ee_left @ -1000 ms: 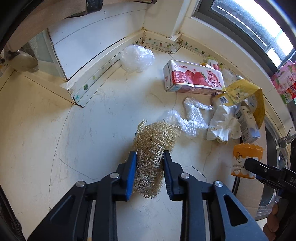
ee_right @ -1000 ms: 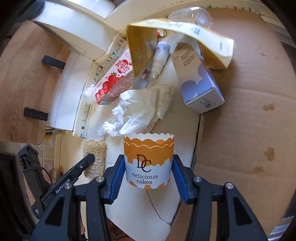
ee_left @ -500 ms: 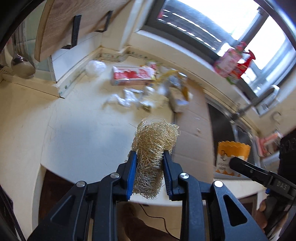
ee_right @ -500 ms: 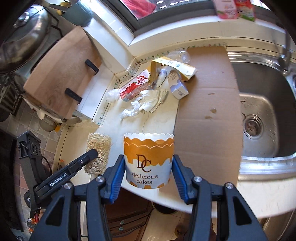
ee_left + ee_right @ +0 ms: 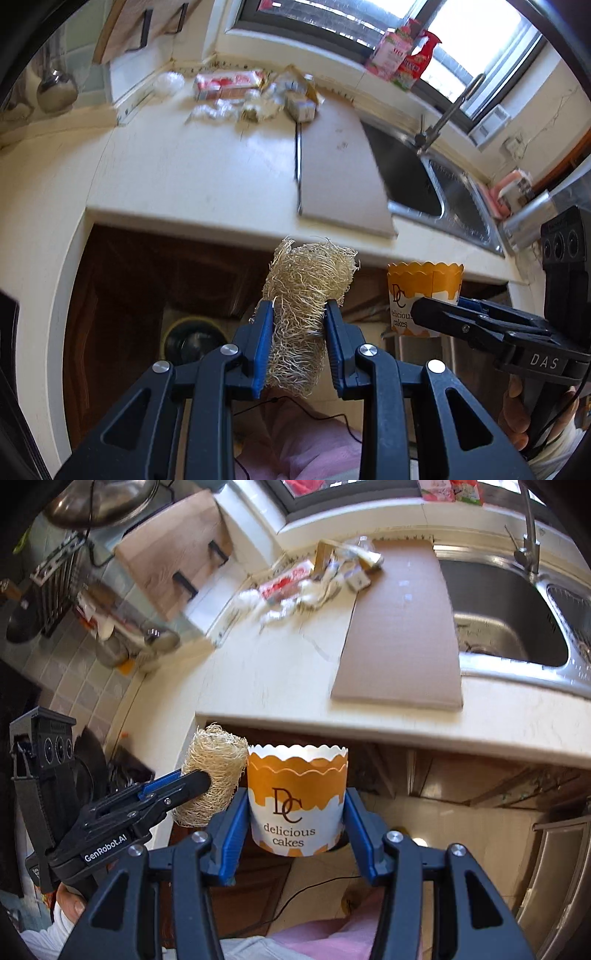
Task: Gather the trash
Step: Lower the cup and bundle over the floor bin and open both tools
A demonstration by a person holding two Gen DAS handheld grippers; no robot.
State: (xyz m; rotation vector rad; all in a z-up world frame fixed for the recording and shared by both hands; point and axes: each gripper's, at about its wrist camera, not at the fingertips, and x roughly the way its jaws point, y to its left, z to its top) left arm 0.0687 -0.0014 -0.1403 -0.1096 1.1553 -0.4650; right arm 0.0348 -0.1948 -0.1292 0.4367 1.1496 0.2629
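Below the cream kitchen table [image 5: 192, 177], left gripper [image 5: 298, 325] jaws clamp a tan fibrous loofah scrubber [image 5: 303, 295]; right gripper [image 5: 293, 814] jaws clamp an orange-and-white paper cake cup [image 5: 297, 797].

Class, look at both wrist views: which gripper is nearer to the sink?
Right. The right gripper, holding the cake cup, sits on the sink side; the left gripper, holding the loofah, sits farther.

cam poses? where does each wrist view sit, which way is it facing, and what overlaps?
Left wrist: behind the left gripper, facing the counter edge from off it; fingers clamp a loofah; right gripper and hand at right.
Right wrist: behind the right gripper, same heading; fingers clamp a cake cup; left gripper at left.
Shared: loofah, cup, cardboard, sink, trash pile.
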